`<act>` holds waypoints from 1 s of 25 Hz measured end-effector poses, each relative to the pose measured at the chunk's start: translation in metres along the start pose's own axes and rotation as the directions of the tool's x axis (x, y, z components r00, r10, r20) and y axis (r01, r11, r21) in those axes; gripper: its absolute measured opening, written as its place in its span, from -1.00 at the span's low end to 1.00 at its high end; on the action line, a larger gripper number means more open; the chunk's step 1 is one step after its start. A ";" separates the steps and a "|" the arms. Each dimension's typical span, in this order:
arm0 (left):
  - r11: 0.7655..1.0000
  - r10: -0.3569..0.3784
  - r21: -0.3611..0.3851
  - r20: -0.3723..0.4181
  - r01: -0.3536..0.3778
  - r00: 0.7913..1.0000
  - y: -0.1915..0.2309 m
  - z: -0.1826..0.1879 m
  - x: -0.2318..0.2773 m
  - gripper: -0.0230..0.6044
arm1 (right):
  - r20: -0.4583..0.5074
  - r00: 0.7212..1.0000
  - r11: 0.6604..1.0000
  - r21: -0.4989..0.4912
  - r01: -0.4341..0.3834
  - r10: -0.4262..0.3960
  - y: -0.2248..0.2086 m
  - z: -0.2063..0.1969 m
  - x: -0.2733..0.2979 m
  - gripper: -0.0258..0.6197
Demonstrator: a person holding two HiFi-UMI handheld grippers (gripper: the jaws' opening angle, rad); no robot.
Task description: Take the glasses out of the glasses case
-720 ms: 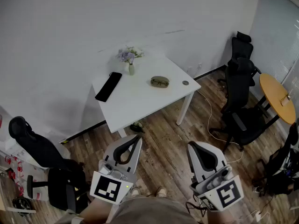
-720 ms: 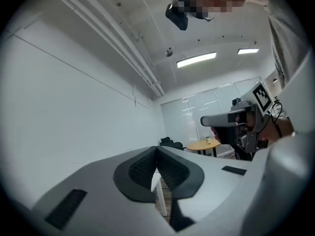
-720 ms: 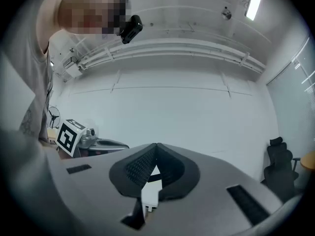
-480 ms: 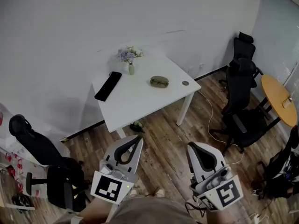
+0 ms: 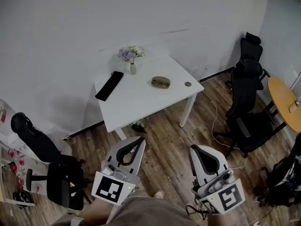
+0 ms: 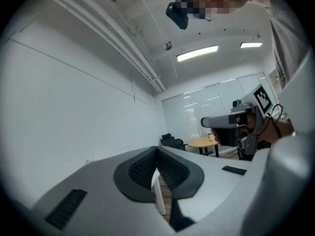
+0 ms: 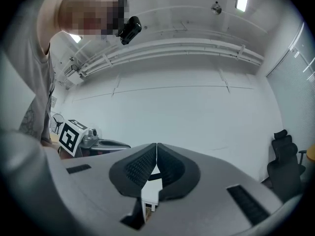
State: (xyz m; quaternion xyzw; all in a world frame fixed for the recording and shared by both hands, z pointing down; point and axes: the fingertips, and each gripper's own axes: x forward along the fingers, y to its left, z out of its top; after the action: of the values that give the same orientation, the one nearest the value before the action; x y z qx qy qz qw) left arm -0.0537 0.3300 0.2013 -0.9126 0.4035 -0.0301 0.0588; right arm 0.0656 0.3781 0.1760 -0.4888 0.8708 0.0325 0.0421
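At the bottom edge of the head view, the left gripper [image 5: 139, 140] and the right gripper [image 5: 193, 149] are held side by side over the wooden floor [image 5: 164, 140], each with its marker cube nearest the camera. Both grippers are empty. Each gripper's own view shows its ribbed black pads pressed together with nothing between them – left gripper jaws closed at the tip, right gripper jaws closed the same way.

Beyond them, up the frame at centre, stands a white worktop [image 5: 141, 105], well apart from both grippers. A small olive oval thing on it, right of centre, looks to be the glasses case [image 5: 161, 82] – too small to tell whether it is open. To its left lies a long flat black object [image 5: 109, 86], behind them a little vase of flowers [image 5: 132, 60], and near the right corner a small round disc [image 5: 188, 84].

A black office chair [image 5: 40, 147] sits at lower left; more black chairs [image 5: 248, 84] and a round wooden table [image 5: 283, 98] are at the right edge.
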 end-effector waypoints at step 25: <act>0.999 0.049 -0.018 0.006 -0.049 0.999 0.090 -0.060 0.128 -0.87 | -0.099 0.993 0.998 -0.010 0.068 -0.068 -0.116 -0.081 0.114 -0.07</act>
State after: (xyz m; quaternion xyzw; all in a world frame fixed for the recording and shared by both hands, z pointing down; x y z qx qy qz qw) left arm -0.0396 0.1699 0.2497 -0.9031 0.4257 -0.0222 0.0526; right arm 0.1023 0.2131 0.2425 -0.5192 0.8546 0.0097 -0.0016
